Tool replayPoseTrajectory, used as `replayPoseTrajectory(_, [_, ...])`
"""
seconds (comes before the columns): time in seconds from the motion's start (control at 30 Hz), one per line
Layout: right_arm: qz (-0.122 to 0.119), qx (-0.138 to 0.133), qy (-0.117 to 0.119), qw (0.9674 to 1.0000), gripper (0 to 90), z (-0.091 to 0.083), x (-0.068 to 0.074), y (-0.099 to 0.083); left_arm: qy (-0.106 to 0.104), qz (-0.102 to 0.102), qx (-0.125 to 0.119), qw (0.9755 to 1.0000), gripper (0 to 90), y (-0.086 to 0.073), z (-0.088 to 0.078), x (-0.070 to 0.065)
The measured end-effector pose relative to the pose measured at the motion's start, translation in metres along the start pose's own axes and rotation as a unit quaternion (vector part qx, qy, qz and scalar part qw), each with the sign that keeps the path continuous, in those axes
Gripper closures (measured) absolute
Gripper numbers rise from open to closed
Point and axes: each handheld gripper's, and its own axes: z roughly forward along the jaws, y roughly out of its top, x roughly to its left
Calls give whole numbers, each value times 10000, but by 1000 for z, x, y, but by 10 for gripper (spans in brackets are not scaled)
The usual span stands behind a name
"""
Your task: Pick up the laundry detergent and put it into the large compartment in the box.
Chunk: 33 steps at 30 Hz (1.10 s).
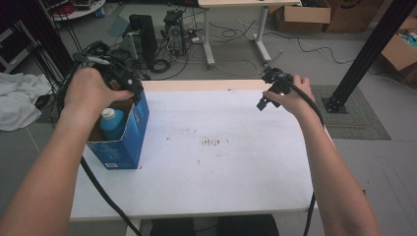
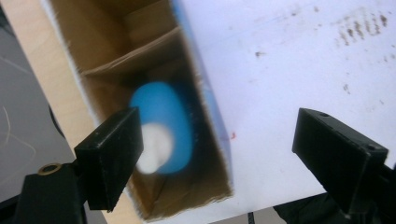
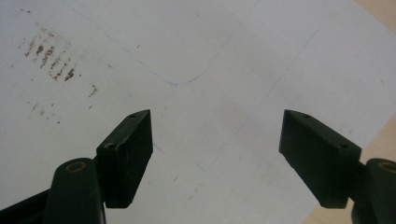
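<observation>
An open-topped blue cardboard box (image 1: 123, 145) stands at the left edge of the white table (image 1: 236, 177). A blue bottle (image 1: 112, 123) with a white cap stands upright inside it. My left gripper (image 1: 134, 91) hovers over the box's far end. In the left gripper view, the left gripper (image 2: 217, 128) is open above the box (image 2: 116, 60), and the bottle (image 2: 170, 116) lies blurred below its jaws, untouched. My right gripper (image 1: 263, 102) hangs over the table's far right corner. In the right gripper view, the right gripper (image 3: 217, 123) stands open with only bare tabletop (image 3: 187, 46) beneath.
Brown smudges (image 1: 211, 142) mark the table's middle. Beyond the far edge are computer towers (image 1: 142, 37), loose cables and a desk's legs (image 1: 209, 39). A black post (image 1: 366, 54) rises at the right, cardboard boxes (image 1: 302, 14) sit behind, and white cloth (image 1: 17, 98) lies at the left.
</observation>
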Motion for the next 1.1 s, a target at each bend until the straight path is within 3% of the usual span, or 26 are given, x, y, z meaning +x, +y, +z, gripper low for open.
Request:
replayPoseTrajectory(0.27, [27, 21, -5, 10000, 258, -1, 0, 0, -127, 688, -102, 9975, 159, 10, 9, -45])
replayPoseTrajectory(0.53, [14, 36, -8, 10000, 257, -3, -1, 0, -309, 1323, -221, 9905, 156, 17, 33, -91])
replayPoseTrajectory(0.83, [58, 12, -19, 10000, 257, -7, -6, -1, -534, 1756, -111, 9829, 155, 24, 66, -121])
replayPoseTrajectory(1.1, [36, 42, -38, 10000, 257, -6, -6, 0, -604, 1908, -24, 9798, 154, 28, 88, -136])
